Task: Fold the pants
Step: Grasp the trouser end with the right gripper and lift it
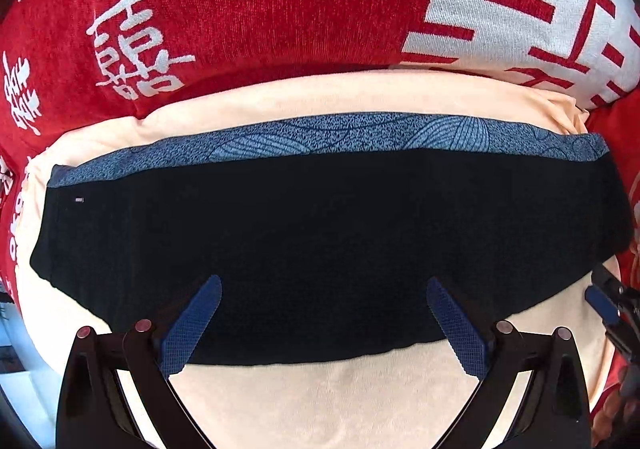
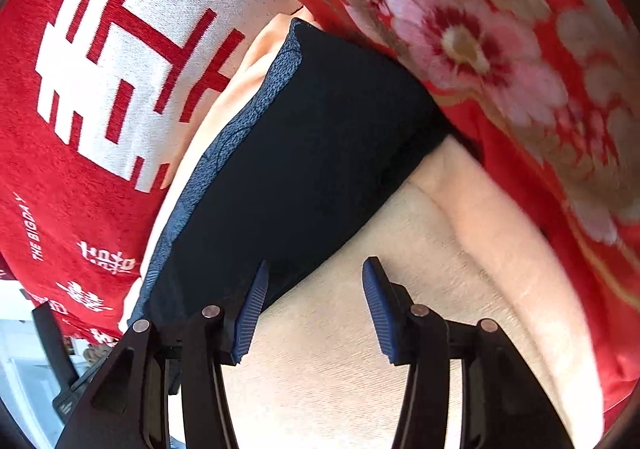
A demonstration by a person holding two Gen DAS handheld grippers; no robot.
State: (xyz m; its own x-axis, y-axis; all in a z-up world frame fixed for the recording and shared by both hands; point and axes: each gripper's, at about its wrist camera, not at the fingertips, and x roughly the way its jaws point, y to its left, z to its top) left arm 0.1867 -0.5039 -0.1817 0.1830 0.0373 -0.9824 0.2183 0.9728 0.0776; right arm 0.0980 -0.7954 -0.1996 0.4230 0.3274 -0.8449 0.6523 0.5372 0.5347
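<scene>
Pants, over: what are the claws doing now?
Left claw open above black pants. Right claw open at their edge. Pants folded on cream cushion. Nothing in the way.

Both wrist views close, looking down; share black pants (image 1: 320, 249) on cream cushion (image 2: 360, 389).

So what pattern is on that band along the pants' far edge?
The band is speckled blue with darker, leaf-like line drawings; the pants are otherwise black. Clearest in the left wrist view.

A cream cushion (image 1: 320, 401) was laid on red blankets (image 1: 248, 9), with folded black pants (image 1: 328, 241) spread on it.
</scene>
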